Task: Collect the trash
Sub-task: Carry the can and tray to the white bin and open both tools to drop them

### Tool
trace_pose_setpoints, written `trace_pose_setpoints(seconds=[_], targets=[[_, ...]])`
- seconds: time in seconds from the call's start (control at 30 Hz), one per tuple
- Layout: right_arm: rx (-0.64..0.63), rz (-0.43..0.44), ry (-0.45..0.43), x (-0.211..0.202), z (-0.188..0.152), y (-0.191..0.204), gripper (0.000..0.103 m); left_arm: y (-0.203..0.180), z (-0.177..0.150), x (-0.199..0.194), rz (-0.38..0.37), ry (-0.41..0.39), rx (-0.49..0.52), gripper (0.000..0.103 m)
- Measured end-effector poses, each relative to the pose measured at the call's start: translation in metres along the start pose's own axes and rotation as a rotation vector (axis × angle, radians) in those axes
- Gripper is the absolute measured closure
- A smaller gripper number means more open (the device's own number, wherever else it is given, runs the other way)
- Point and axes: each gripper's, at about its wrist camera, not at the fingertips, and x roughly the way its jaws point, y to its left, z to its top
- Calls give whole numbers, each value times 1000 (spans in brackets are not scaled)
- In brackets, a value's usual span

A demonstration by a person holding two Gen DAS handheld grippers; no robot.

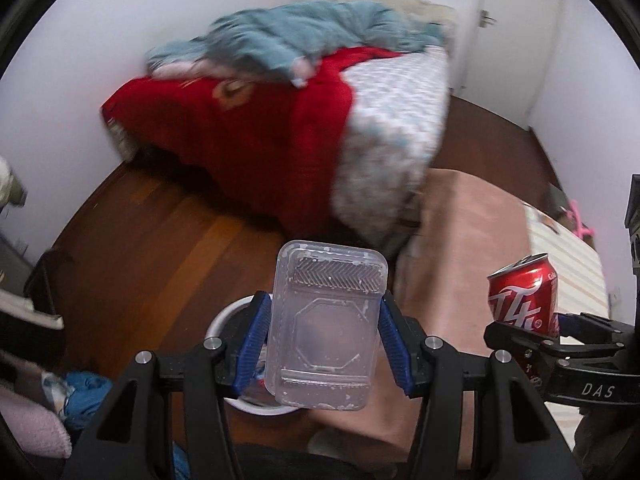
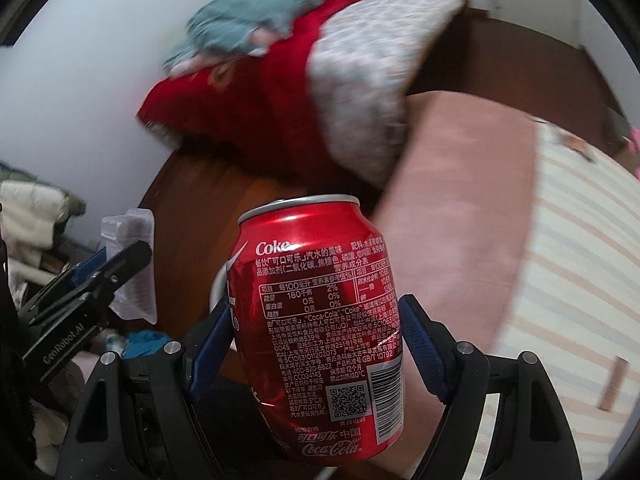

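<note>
Bedroom floor below: left gripper pinches a greasy plastic tray, right gripper clamps a cola can; either could slip and fall short of the white bin.

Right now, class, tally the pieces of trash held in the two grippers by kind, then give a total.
Clear plastic container, in the left gripper: 1
Red Coke can, in the right gripper: 1
Total: 2

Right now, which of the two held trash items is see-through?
The plastic tray in the left gripper; it is clear with food residue, while the right gripper holds an opaque red can.
</note>
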Motion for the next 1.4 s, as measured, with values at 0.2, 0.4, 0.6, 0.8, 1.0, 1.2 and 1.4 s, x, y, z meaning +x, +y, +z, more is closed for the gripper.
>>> trace_pose_setpoints(seconds=[0.2, 0.4, 0.6, 0.8, 1.0, 1.2, 1.4], targets=[[-61, 32, 99, 79, 16, 73, 21, 72, -13, 47, 27, 96, -121, 53], [-71, 26, 265, 181, 21, 102, 21, 127, -30, 120, -36, 269, -270, 53], [-52, -5, 425, 272, 11, 109, 21, 157, -51, 206, -159, 510, -421, 53], [-34, -41, 515, 332, 15, 104, 21, 173, -59, 237, -205, 583, -524, 51], [-35, -40, 570, 361, 16, 99, 20, 185, -67, 232, -164, 594, -549, 9], [-64, -42, 559, 347, 15, 100, 0, 191, -70, 198, -99, 542, -519, 2], [-122, -88, 503, 301, 14, 105, 0, 187, -77, 148, 13, 437, -453, 1]])
